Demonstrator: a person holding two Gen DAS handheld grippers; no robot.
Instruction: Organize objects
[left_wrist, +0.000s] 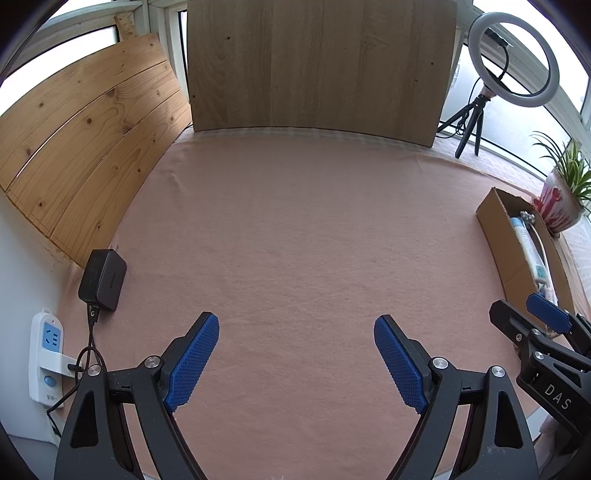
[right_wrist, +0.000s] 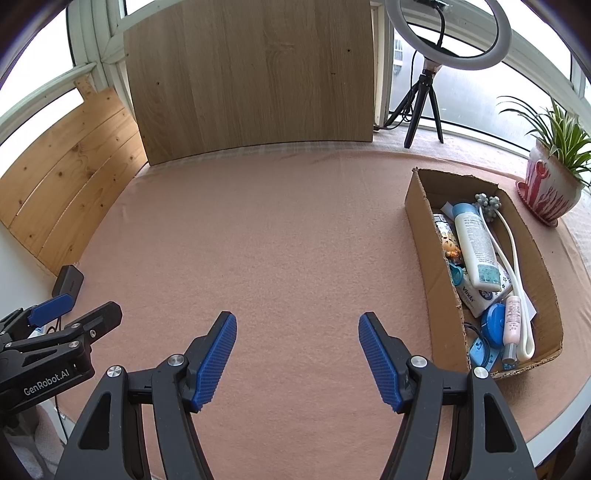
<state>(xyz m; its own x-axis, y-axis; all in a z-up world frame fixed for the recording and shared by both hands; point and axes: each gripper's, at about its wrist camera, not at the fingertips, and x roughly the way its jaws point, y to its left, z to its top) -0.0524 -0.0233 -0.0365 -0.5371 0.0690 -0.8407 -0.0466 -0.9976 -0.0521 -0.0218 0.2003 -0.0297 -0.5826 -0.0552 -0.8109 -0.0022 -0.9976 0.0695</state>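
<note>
**Work surface cleared; items collected in carton**

Pink felt cloth (right_wrist: 280, 236) covers the table, and we find its central area bare. Wooden boards (left_wrist: 317, 62) lean upright along the far edge and the left side, screening the windows behind.

We locate the task's things inside the open brown cardboard box (right_wrist: 432, 258) at the right edge of the table. It holds a white lotion bottle with a pale blue cap (right_wrist: 474, 243), a white curved massager with a grey knobbed head (right_wrist: 506, 243), a small pink tube (right_wrist: 512, 325), a round blue case (right_wrist: 493, 325) and a tissue packet. They lie lengthwise, side by side and partly stacked, which we judge suits the narrow carton. No loose item shows on the cloth, so we judge the sorting near complete.

The left hand-held gripper (left_wrist: 295, 358) hangs above the bare cloth, jaws spread wide with nothing between them. The right hand-held gripper (right_wrist: 297, 358) hangs likewise, jaws apart and empty, just left of the box.

Surroundings: a black power adapter (left_wrist: 103, 280) and a white power strip (left_wrist: 48, 354) sit at the left edge, their cable running between them. A ring light on a tripod (right_wrist: 448, 33) and a potted plant in a red-and-white pot (right_wrist: 550, 184) stand beyond the box. Nothing obstructs either gripper.
</note>
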